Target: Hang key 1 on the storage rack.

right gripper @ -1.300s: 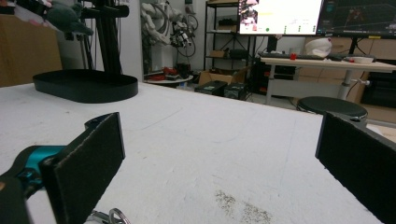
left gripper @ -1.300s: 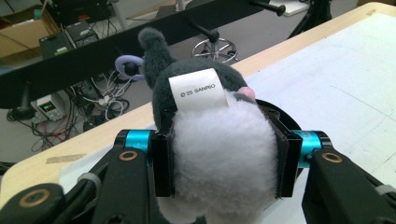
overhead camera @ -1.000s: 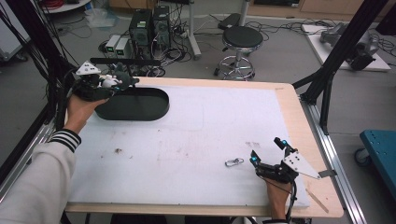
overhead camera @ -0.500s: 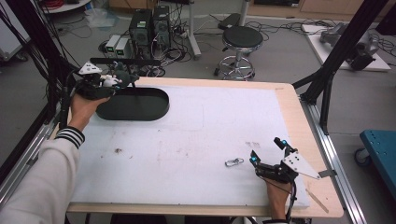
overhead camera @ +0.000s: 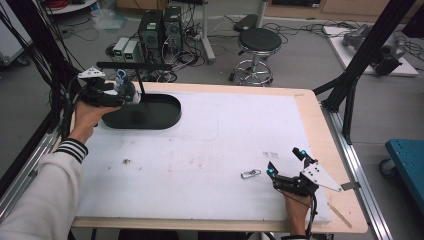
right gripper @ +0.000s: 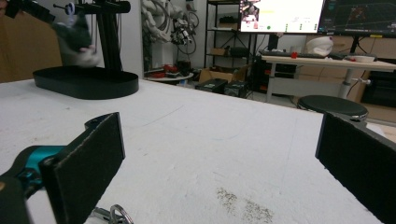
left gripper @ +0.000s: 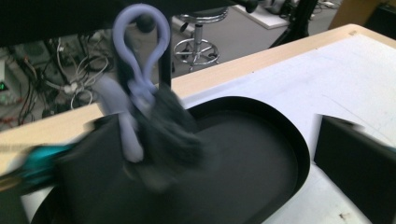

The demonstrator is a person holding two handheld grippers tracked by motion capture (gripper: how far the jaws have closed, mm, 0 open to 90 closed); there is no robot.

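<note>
A lavender loop (left gripper: pixel 140 60) with a dark fuzzy charm (left gripper: pixel 168 130) hangs from the black bar (overhead camera: pixel 135 65) of a stand, over its oval black base (overhead camera: pixel 150 116). My left gripper (overhead camera: pixel 122 92) is at that charm; its jaws have just been opening and now stand wide on either side of it, pads clear. In the left gripper view the left gripper (left gripper: pixel 217 126) is blurred. My right gripper (overhead camera: pixel 285 162) rests open near the table's front right, just right of a small metal clip (overhead camera: pixel 250 174). That metal clip (right gripper: pixel 114 215) lies below the right gripper (right gripper: pixel 219 140).
White foam mat (overhead camera: pixel 225 135) covers the wooden table (overhead camera: pixel 312 107). The stand's upright post (overhead camera: pixel 141 87) rises behind the charm. A stool (overhead camera: pixel 256 42) and computer boxes (overhead camera: pixel 160 25) sit on the floor beyond the far edge. Black frame struts (overhead camera: pixel 360 60) flank the right.
The left gripper's jaws have spread away from the charm, which now hangs on the bar by its lavender loop. The right hand and the metal clip stay where they were.
</note>
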